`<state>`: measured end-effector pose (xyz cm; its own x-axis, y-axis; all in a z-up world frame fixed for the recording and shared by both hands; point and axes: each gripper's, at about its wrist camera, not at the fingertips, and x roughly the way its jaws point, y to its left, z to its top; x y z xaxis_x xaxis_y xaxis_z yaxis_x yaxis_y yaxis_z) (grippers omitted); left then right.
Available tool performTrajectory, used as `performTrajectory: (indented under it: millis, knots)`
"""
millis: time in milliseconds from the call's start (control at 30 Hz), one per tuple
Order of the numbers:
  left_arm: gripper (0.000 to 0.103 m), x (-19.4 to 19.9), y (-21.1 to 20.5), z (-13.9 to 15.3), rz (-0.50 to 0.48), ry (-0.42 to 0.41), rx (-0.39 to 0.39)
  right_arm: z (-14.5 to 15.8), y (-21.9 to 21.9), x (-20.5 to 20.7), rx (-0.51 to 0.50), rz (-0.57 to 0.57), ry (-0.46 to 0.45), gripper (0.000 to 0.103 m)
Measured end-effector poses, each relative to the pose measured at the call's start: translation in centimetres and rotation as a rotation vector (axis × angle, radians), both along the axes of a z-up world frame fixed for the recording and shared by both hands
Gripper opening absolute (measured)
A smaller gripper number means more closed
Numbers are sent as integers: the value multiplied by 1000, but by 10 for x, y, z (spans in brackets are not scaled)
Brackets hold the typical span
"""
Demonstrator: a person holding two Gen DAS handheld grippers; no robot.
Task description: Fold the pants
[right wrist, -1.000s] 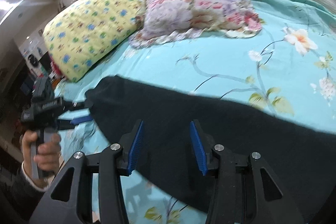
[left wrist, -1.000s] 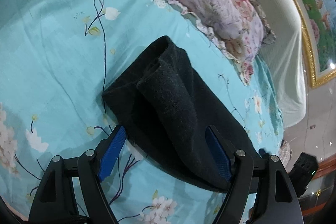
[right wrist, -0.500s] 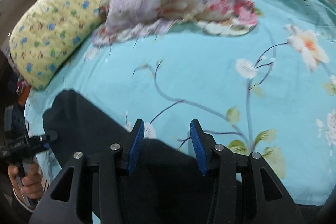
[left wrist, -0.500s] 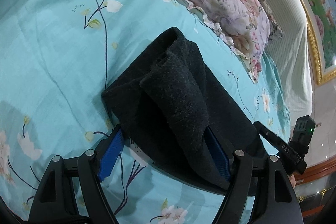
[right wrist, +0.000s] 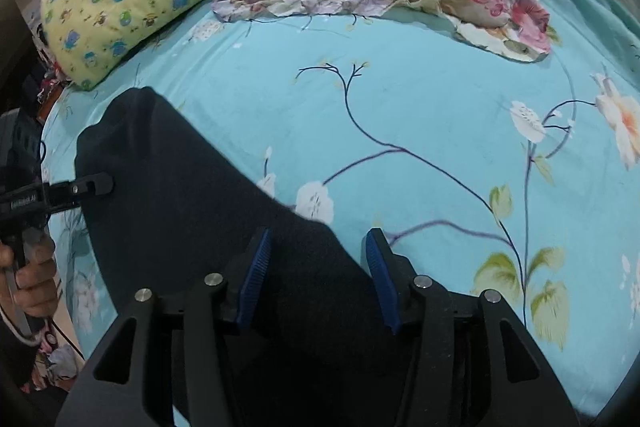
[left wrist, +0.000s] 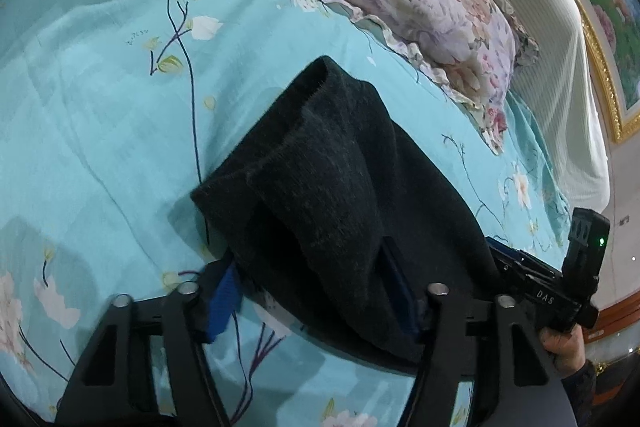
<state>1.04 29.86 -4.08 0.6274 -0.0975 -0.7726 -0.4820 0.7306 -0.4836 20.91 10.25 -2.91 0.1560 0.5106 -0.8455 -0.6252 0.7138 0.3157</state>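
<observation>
Fingers of the left gripper [left wrist: 316, 301] are closing around one end of the dark pants [left wrist: 340, 195], the cloth bunching between the blue pads, though whether they are already pinching it cannot be told. Those of the right gripper [right wrist: 316, 279] are easing slightly apart over the other end, the fabric edge lying between them without the pads pressing. With the pants lying stretched across the turquoise bed [left wrist: 100, 115], both ends are seemingly being readied for the next fold.
</observation>
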Motion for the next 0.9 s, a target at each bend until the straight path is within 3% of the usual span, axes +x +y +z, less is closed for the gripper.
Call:
performTrajectory:
  millis: [100, 167, 200, 233, 333, 567, 667, 767, 900]
  knots:
    - [41, 0, 5, -3, 11, -11, 1, -6, 9, 11, 1, 21, 63, 49]
    - [32, -1, 9, -5, 10, -27, -5, -5, 11, 14, -6, 42, 90, 37]
    - [26, -1, 9, -5, 2, -32, -12, -4, 12, 13, -5, 57, 104, 24]
    - [18, -1, 9, -5, -8, -37, -21, -4, 13, 12, 0, 72, 120, 22]
    - [11, -6, 6, 5, -35, -68, -32, 8, 15, 1, -41, 108, 72, 15]
    - [11, -39, 11, 45, -120, -233, -79, 70, -7, -10, 23, 10, -140, 9]
    - [11, -43, 9, 51, -141, -254, -37, 66, -7, -11, 25, -23, -165, 9]
    - [11, -43, 12, 47, -135, -250, -41, 54, 3, -13, 12, -42, -174, 9]
    - [11, -38, 17, 32, -122, -207, -37, 39, 16, -8, 7, -72, -161, 9]
